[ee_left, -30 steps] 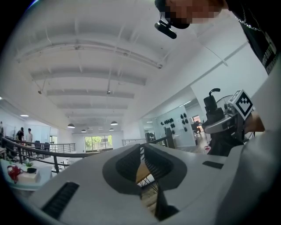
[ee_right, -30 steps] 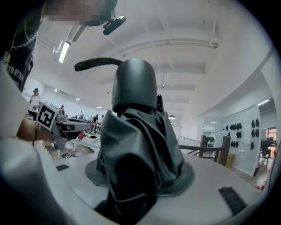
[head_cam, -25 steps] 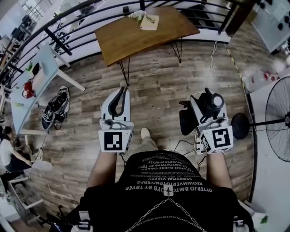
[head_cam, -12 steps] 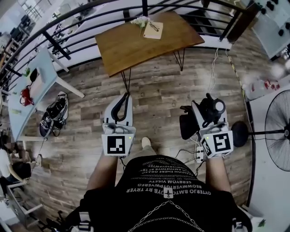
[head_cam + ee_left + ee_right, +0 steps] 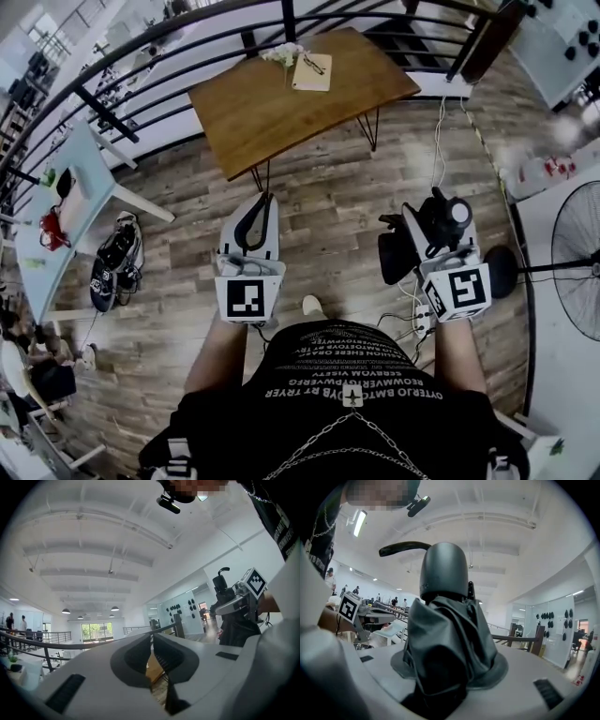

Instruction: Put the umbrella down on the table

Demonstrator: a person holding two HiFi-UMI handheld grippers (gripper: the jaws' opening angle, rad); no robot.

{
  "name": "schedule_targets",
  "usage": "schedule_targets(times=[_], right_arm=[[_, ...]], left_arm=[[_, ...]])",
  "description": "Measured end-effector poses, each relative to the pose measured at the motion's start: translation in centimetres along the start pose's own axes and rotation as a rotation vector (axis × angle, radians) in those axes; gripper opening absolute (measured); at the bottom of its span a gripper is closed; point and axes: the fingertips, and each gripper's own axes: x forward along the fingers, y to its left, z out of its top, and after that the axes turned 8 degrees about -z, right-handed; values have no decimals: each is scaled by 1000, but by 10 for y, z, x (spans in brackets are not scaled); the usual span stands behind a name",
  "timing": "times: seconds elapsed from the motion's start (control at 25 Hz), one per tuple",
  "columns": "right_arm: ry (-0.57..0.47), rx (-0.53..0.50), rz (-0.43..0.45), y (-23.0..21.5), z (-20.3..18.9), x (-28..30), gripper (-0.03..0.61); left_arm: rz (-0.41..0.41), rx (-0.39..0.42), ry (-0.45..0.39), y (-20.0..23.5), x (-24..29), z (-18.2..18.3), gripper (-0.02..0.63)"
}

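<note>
Umbrella (image 5: 447,639), folded to a compact bundle of slack fabric round a stiff core with a hard rounded handle, looks light but apt to slump, so its firm middle is the place to hold; the right hand-held gripper (image 5: 427,234) is clamped on just that, carrying it upright in the air at the person's 2 o'clock. The left hand-held gripper (image 5: 255,220) has its jaws drawn together on nothing. Against a second ago, the wooden counter (image 5: 272,103) at 12 o'clock lies nearer both, the grip unchanged
</note>
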Motion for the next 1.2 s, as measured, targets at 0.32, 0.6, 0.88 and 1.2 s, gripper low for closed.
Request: schedule_targets(times=[0.32,0.6,0.88,1.2], right_arm=[[16,-19,-47,7,2,19,244],[41,-72,-22,29,3,27,242],[55,-53,5,32,-4,34,241],[51,-38,31,31,-11,38,241]], left_arm=[[-38,-7,15,28,10,-13,41],[-70,-22,25,33,9,-21,41],[-79,-16,43,30,5,-26,41],[-32,-18,69,36,6,-29,41]])
